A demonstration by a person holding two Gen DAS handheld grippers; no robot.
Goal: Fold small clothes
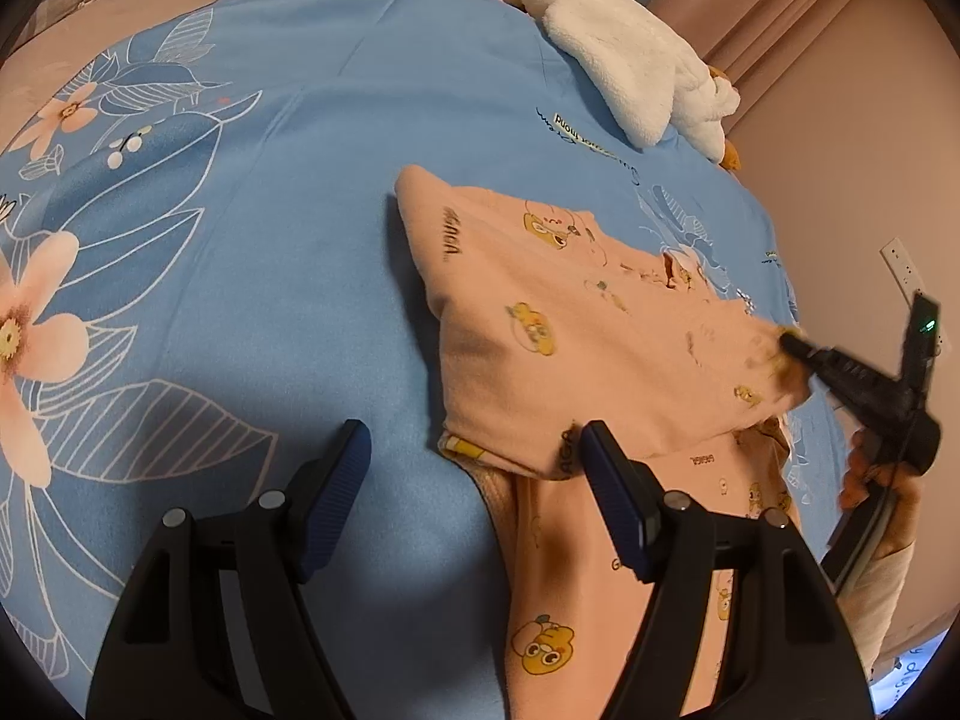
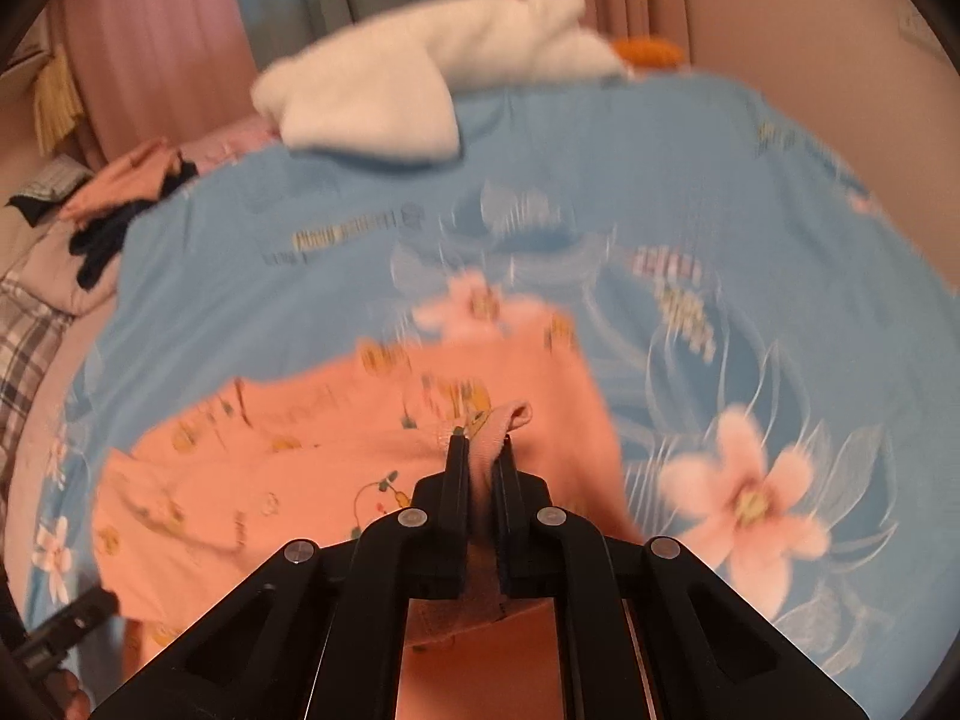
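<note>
A small peach garment (image 1: 558,324) with yellow cartoon prints lies partly folded on the blue floral bedspread (image 1: 288,252). My left gripper (image 1: 474,450) is open and empty, hovering over the garment's near left edge. My right gripper (image 1: 792,348) comes in from the right and is shut on the garment's right edge. In the right wrist view the right gripper (image 2: 483,444) pinches a fold of the peach garment (image 2: 312,450), and the picture is motion-blurred.
A white plush toy (image 1: 624,60) lies at the far edge of the bed and also shows in the right wrist view (image 2: 408,84). A pile of dark and peach clothes (image 2: 120,204) sits at the far left. Pink curtains (image 1: 798,18) hang behind.
</note>
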